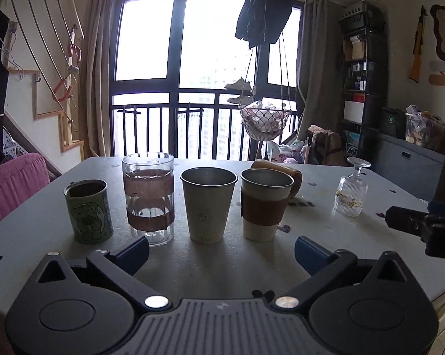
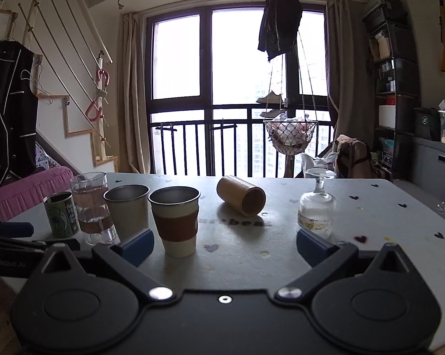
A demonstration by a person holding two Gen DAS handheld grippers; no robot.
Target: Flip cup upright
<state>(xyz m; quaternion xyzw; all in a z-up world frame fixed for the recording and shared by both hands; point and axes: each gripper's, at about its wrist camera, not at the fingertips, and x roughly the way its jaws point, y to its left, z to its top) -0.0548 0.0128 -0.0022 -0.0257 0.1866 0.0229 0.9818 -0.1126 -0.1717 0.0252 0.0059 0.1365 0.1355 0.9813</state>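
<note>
A grey table (image 2: 370,207) holds a row of four upright vessels — a green tin (image 2: 61,214), a glass (image 2: 92,207), a steel cup (image 2: 129,210) and a sleeved cup (image 2: 175,220). Two remain unrighted: a bamboo cup (image 2: 241,196) lying on its side behind the sleeved cup, mouth toward the camera, and a goblet (image 2: 317,207) standing upside down, well apart to its right.

The right gripper (image 2: 225,245) hovers low at the near edge, jaws spread wide and empty, with the goblet just beyond its right finger (image 2: 314,247). The left gripper (image 1: 222,254) likewise gapes empty, facing the steel cup.

Judging by position, the goblet looks the likelier next pick. A sound approach would be to close across the ribbed bowl rather than the thin stem, lift clear of the table before rotating, and set the foot down flat — glass is slippery.
</note>
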